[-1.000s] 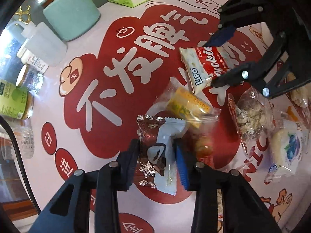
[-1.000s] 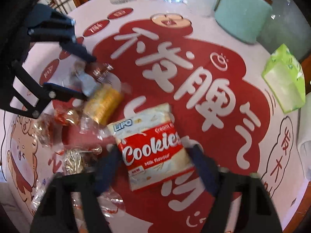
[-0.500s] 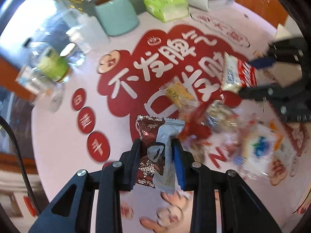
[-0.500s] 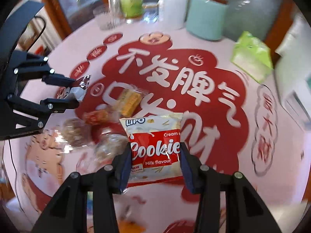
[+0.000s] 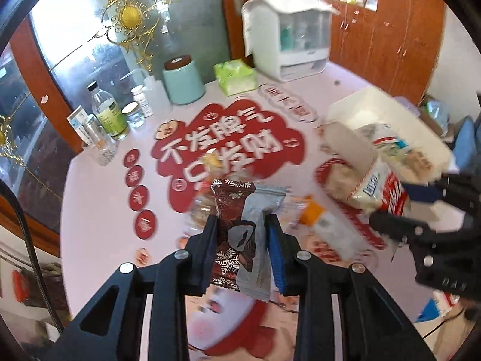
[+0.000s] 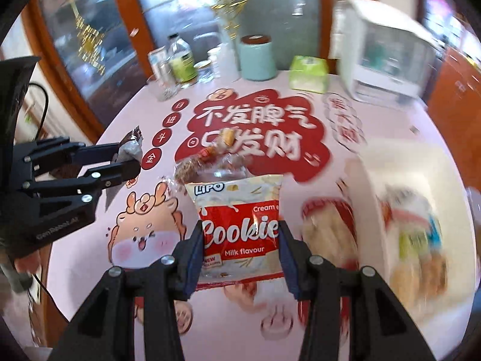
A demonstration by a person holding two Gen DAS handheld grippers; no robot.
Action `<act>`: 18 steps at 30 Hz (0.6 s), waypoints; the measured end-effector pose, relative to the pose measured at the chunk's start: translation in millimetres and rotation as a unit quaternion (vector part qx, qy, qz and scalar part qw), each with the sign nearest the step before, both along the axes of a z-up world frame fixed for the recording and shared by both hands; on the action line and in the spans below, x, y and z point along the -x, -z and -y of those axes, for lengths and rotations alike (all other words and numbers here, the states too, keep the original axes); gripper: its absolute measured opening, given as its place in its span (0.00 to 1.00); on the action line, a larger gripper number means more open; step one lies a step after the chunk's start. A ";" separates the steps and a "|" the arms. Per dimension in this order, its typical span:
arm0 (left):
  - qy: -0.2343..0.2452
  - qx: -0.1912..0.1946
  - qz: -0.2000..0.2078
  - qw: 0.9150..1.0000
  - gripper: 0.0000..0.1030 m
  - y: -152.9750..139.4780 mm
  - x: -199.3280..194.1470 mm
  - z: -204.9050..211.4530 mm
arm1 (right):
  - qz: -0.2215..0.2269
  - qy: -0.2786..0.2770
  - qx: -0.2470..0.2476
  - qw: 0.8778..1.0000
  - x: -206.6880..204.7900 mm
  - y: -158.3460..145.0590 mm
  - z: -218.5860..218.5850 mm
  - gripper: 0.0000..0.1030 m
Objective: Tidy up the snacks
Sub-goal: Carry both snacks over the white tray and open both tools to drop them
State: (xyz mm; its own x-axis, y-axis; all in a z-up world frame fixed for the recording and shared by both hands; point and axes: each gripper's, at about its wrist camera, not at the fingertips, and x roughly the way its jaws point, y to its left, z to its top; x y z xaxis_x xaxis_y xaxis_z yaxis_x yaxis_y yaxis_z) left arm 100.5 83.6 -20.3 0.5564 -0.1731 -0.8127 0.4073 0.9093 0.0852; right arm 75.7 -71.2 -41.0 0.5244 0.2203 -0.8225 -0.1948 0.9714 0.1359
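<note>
My left gripper (image 5: 242, 234) is shut on two small snack packets, a dark red one with snowflakes (image 5: 228, 240) and a grey one (image 5: 255, 240), held high above the table. My right gripper (image 6: 239, 240) is shut on a red and white Lipo cookie packet (image 6: 239, 231), also lifted. The cookie packet shows in the left wrist view (image 5: 375, 189), near a white basket (image 5: 354, 117) that holds several snacks. The basket shows blurred in the right wrist view (image 6: 372, 186). Loose snacks (image 6: 210, 156) lie on the red-printed tablecloth.
At the table's back stand a teal canister (image 5: 183, 81), a green tissue pack (image 5: 236, 75), several bottles and jars (image 5: 111, 117) and a white cabinet-like box (image 5: 297, 45). A glass cabinet and wooden doors are behind.
Both grippers have risen well above the table with their packets. The view has widened and the white basket on the right has come into sight.
</note>
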 end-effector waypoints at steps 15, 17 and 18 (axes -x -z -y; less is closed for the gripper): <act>0.018 0.044 0.007 0.999 0.29 -14.7 78.2 114.3 | 0.031 0.141 -0.045 0.988 114.4 -22.1 96.1 0.45; 0.008 0.045 0.007 0.999 0.29 -14.0 77.0 137.9 | 0.033 0.141 -0.054 0.988 112.8 -23.3 115.1 0.45; -0.001 0.047 0.006 0.999 0.29 -13.1 75.5 152.8 | 0.035 0.138 -0.056 0.988 109.9 -24.7 129.0 0.45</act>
